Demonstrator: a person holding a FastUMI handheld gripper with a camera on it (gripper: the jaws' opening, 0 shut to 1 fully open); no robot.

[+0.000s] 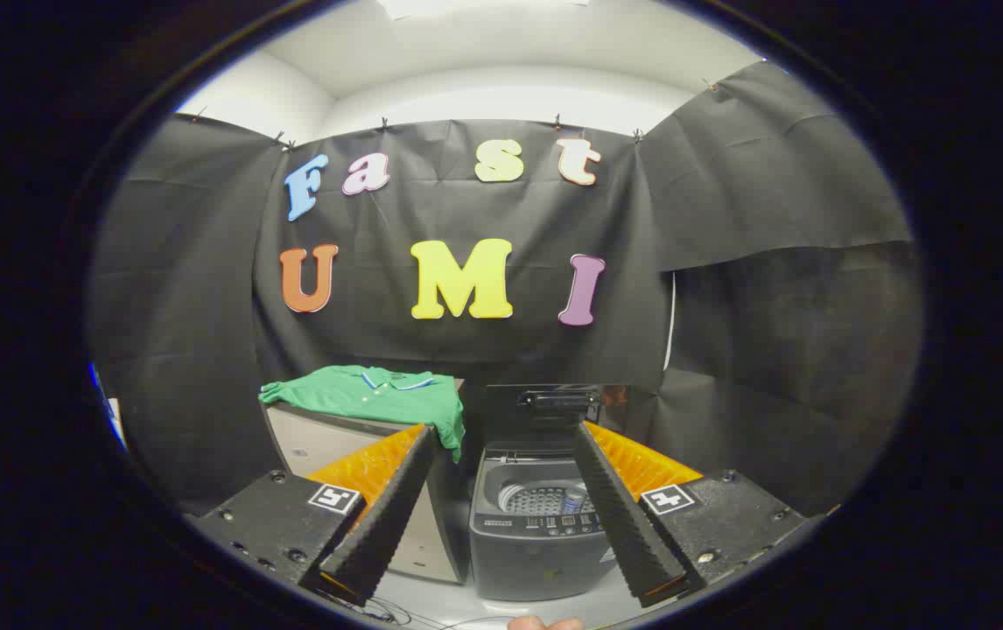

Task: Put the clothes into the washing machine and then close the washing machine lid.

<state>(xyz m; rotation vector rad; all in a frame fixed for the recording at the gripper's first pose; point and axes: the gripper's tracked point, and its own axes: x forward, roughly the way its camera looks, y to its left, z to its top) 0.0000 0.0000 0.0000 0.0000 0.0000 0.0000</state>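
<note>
Task unstarted: green polo shirt [368,396] lies on cabinet [318,442], washing machine [536,525] lid [545,407] raised, gripper [501,442] spread, grasping nothing.

Cloth-walled test booth, toy washing machine [536,516].

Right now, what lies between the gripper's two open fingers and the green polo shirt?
Gripper view: nothing. The gripper is open, holding nothing; the green polo shirt lies on a pale cabinet, left of the grey washing machine.

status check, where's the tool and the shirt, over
Tool open, holding nothing, short of the washer. Green shirt draped on the cabinet beside the washer, untouched. Lid up, drum open, nothing in the way.
</note>
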